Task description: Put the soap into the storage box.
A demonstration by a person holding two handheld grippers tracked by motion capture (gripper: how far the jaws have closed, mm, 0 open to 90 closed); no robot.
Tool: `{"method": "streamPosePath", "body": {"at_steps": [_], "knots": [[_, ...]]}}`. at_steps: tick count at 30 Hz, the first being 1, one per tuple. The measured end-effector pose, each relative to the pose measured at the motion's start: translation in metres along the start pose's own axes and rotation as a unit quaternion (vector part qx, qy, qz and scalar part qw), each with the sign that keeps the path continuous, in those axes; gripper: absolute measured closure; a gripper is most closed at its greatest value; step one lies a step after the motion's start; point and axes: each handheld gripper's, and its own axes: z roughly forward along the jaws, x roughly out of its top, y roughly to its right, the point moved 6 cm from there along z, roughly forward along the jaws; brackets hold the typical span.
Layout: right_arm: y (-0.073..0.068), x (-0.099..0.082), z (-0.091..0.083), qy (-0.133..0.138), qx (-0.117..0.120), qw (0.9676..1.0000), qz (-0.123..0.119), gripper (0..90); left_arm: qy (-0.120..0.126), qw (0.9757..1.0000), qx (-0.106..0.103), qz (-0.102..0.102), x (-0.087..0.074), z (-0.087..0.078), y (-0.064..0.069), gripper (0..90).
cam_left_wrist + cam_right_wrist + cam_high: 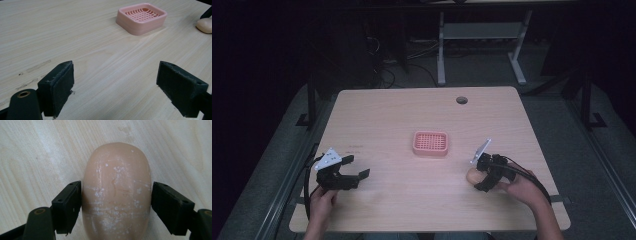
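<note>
A pale peach bar of soap (472, 175) lies on the wooden table at the right front. My right gripper (478, 177) is shut on the soap, its two black pads pressing the soap's (116, 182) sides in the right gripper view. A pink slotted soap dish (430, 143) stands at the table's middle, with nothing in it. At the left front my left gripper (356, 166) is open, low over bare wood. The left gripper view has the gripper (115, 85) holding nothing, the dish (140, 27) ahead and the soap (205, 25) at the right edge.
The table (412, 110) has a round cable hole (461, 100) near its far edge. Behind the table are desk legs (441, 50) and cables on the dark floor. Bare wood lies between the dish and both grippers.
</note>
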Motion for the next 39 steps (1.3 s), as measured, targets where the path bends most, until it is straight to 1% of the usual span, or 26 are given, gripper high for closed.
{"method": "streamPosePath", "body": {"at_steps": [2,5,6,11,17,19,20,22,25,34,35,37,38,39], "knots": [[-0.001,0.000,0.001,-0.003,0.003,1.0000,0.002,27.3,0.001,1.0000,0.000,0.000,0.000,0.000,0.000,14.3],[0.000,0.000,0.001,-0.004,0.004,1.0000,0.001,27.5,0.001,1.0000,0.000,-0.001,0.000,0.000,0.000,14.3],[0.000,0.000,0.002,-0.005,0.003,1.0000,-0.001,29.1,0.001,1.0000,0.000,0.000,0.000,0.000,0.000,14.3],[0.000,0.001,0.002,-0.005,0.009,0.9999,-0.002,30.6,0.001,1.0000,0.000,-0.001,0.000,0.000,0.000,14.3],[0.000,0.001,0.002,-0.006,0.009,0.9999,-0.004,31.3,0.001,1.0000,0.000,-0.001,0.000,-0.001,-0.001,14.3],[0.000,0.001,0.002,-0.007,0.010,0.9999,-0.006,31.5,0.001,1.0000,0.000,-0.001,0.000,-0.001,-0.001,14.3],[-0.001,0.002,0.002,-0.007,0.011,0.9998,-0.013,31.6,0.002,1.0000,0.000,-0.001,0.000,-0.001,0.000,14.3],[-0.002,0.002,0.002,-0.008,0.016,0.9997,-0.015,31.7,0.002,1.0000,0.000,-0.001,0.000,-0.001,-0.001,14.3],[-0.002,0.002,0.002,-0.007,0.013,0.9997,-0.019,31.7,0.002,1.0000,0.000,0.002,0.001,-0.001,-0.001,14.3],[-0.001,0.011,-0.004,-0.001,0.023,0.9994,-0.026,31.7,0.002,1.0000,0.000,0.002,0.001,-0.001,-0.001,14.3],[0.000,0.014,-0.006,0.001,0.024,0.9992,-0.031,31.7,0.002,1.0000,0.000,0.000,0.000,-0.001,-0.001,14.3],[0.000,0.015,-0.006,0.001,0.025,0.9992,-0.031,31.8,0.003,1.0000,0.000,-0.001,0.000,-0.001,-0.001,14.3],[0.002,0.018,-0.007,0.007,0.028,0.9991,-0.030,31.7,0.003,1.0000,0.000,-0.001,0.000,-0.001,-0.001,14.2],[0.002,0.018,-0.007,0.007,0.028,0.9991,-0.030,31.7,0.003,1.0000,0.000,-0.001,0.000,-0.001,-0.001,14.3]]}}
